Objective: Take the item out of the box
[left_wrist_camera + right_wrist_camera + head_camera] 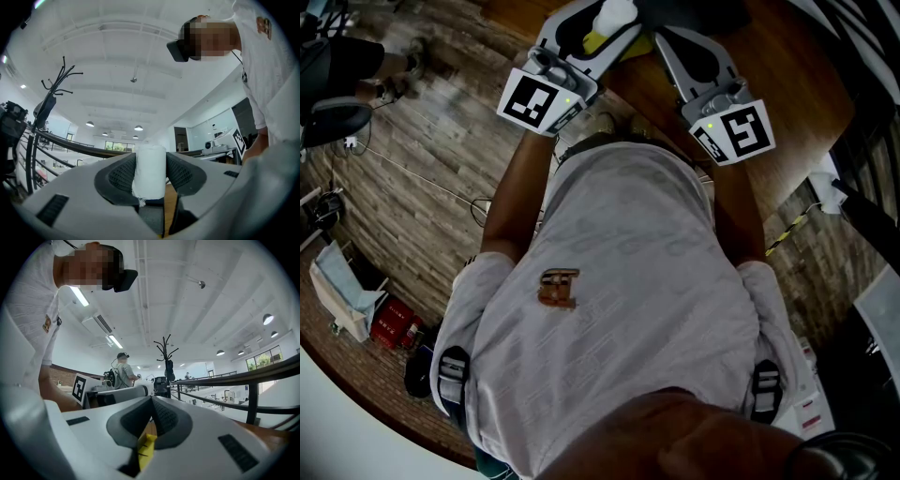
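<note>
The main danger is a drop. The left gripper [151, 158] pinches a white roll [150, 171] upright between its two ribbed pads, which press on its sides. The roll looks soft, with a frayed lower edge, so a tighter squeeze could crush it, a looser one could let it slide down and out, and the ragged end may start to unwind. The right gripper [152, 399] has its jaws pressed together at the tips, with only a folded yellow scrap [146, 450] caught deep between them. That small bite could give way under a tug. If the scrap is joined to the roll, pulling the hands apart could tear it. The head view shows yellow lying just beside the white between the two tools, but not whether they touch. Both tools hang near the edge of a wooden tabletop [787, 84], beside a plank floor [441, 159], so a dropped roll could well land down there. As for containers, no box shows plainly in any view. The yellow scrap may be flattened packaging, but I cannot tell. The roll stands bare in the left gripper's grip, with nothing round it, so if it is the item, it appears to be out already. Away on the floor sit a white bag [342, 281] and a small red box [391, 323], their contents too small to make out.
</note>
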